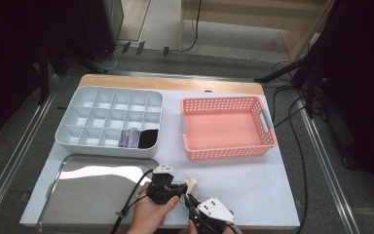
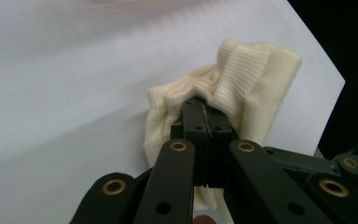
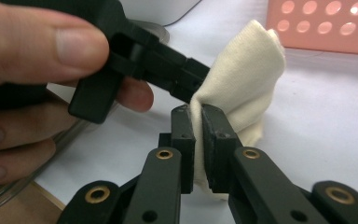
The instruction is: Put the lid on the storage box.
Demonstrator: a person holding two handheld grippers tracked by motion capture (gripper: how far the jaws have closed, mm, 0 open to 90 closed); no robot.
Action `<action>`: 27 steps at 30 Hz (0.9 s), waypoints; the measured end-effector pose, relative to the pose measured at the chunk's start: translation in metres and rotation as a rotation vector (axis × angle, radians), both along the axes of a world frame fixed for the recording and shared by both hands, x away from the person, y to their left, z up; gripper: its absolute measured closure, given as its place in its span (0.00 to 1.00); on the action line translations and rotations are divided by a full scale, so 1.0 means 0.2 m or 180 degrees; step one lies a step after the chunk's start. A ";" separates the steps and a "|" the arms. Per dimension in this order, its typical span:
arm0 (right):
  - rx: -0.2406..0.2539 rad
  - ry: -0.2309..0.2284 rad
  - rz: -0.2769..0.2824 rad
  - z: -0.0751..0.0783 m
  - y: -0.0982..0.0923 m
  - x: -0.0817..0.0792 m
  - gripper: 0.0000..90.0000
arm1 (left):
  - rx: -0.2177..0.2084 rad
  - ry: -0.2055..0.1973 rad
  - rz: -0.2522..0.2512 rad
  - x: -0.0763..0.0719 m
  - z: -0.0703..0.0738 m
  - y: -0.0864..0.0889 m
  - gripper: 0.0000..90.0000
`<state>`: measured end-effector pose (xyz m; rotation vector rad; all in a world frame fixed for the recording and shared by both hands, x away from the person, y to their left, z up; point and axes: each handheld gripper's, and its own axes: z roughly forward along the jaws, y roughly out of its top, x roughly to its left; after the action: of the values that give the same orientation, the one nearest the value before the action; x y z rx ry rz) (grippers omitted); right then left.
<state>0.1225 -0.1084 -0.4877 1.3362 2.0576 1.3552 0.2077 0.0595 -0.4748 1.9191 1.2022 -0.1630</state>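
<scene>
the cream sock (image 1: 193,185) stood bunched upright near the table's (image 1: 253,185) 6 o'clock edge, ribbed cuff upward, clamped by left hand-held gripper (image 2: 207,122) and right hand-held gripper (image 3: 198,122).

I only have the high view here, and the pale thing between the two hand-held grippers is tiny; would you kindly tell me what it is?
Observer: It is a cream sock with a ribbed cuff, bunched up on the white table.
Operator: Thank you. Is the left hand-held gripper actually holding it?
Observer: Yes, the left hand-held gripper has its jaws pressed together on a fold of the knit.
Operator: And the right one, if I may ask?
Observer: The right hand-held gripper pinches another fold between its jaws, close beside the left gripper's tips.
</scene>
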 end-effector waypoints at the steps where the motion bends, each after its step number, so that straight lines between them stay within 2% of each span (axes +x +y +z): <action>1: 0.0025 0.0008 0.0008 0.00 0.00 0.00 0.94 | -0.0005 -0.0017 0.0032 0.01 0.00 0.01 1.00; 4: 0.0020 0.0026 0.0018 -0.01 0.01 0.00 0.94 | -0.0112 -0.0006 0.0121 0.03 0.02 0.05 0.97; 6: -0.0012 0.0022 -0.0010 0.00 0.02 0.00 0.94 | -0.0120 -0.0003 0.0118 0.03 0.03 0.07 0.94; 8: 0.0038 0.0057 -0.0019 0.00 0.01 0.01 0.94 | -0.0152 -0.0023 0.0123 0.03 0.04 0.10 0.89; 11: 0.0063 0.0047 -0.0019 -0.01 0.01 0.02 0.94 | -0.0247 -0.0080 0.0116 0.01 0.07 0.13 0.76; 13: 0.0047 0.0034 -0.0036 -0.01 0.01 0.02 0.94 | -0.0302 -0.0123 0.0129 -0.01 0.10 0.14 0.71; 15: 0.0047 0.0033 -0.0051 -0.01 0.02 0.02 0.94 | -0.0290 -0.0165 0.0124 -0.01 0.12 0.14 0.65; 17: 0.0056 0.0041 -0.0046 -0.01 0.02 0.02 0.94 | -0.0256 -0.0144 0.0094 -0.01 0.12 0.11 0.61; 19: 0.0080 0.0062 -0.0049 -0.01 0.01 0.02 0.94 | -0.0119 -0.0110 0.0036 -0.01 0.11 0.06 0.58; 20: 0.0081 0.0056 -0.0052 -0.01 0.01 0.02 0.94 | -0.0070 -0.0086 0.0016 0.00 0.10 0.05 0.58; 21: 0.0069 0.0045 -0.0042 -0.01 0.01 0.02 0.94 | -0.0053 -0.0087 0.0017 0.00 0.09 0.03 0.63; 24: 0.0039 0.0053 -0.0073 0.00 0.01 0.00 0.93 | -0.0069 -0.0117 -0.0049 0.00 0.08 0.02 0.85; 26: 0.0061 0.0061 -0.0040 0.02 -0.01 -0.01 0.90 | -0.0058 -0.0139 -0.0047 0.00 0.08 0.01 0.87; 27: 0.0119 0.0071 -0.0001 0.02 -0.03 -0.02 0.90 | -0.0074 -0.0136 -0.0060 0.01 0.07 0.02 0.88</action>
<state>0.1195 -0.1138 -0.4832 1.3732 2.0559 1.3913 0.2096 0.0630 -0.4599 1.9049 1.1495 -0.1446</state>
